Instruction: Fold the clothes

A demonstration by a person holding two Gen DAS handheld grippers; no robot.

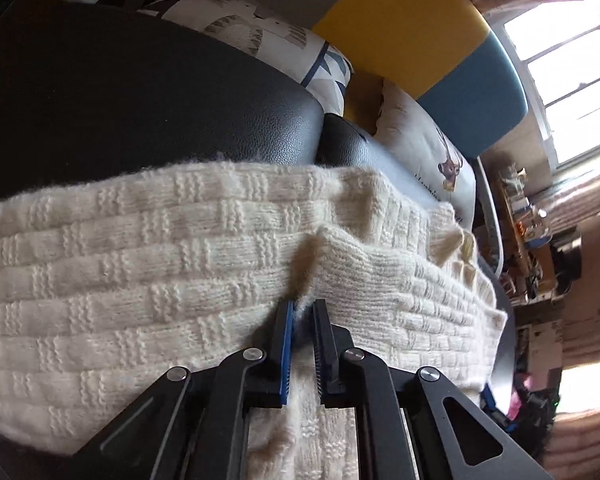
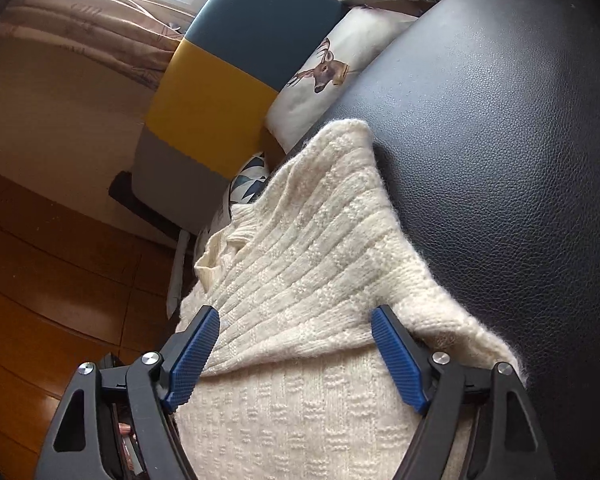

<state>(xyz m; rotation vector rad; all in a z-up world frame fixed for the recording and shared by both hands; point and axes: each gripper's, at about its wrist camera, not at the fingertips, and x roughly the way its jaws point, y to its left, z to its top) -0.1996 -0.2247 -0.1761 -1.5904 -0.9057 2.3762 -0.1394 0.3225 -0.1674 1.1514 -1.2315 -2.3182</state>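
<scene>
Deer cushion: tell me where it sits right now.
In the right wrist view the deer cushion sits at upper centre, wedged between the black leather seat and the yellow-and-teal chair back, just beyond the far end of the cream knit sweater.

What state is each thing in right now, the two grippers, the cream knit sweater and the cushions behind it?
Left gripper: shut on a pinched ridge of the sweater.
Right gripper: open, jaws spread over the sweater.
Cream basket-weave knit sweater: partly folded, one layer lying over another, on the black leather seat.
White deer-print cushion: leaning against the backrest.
White cushion with blue triangles: lying behind the seat.
</scene>
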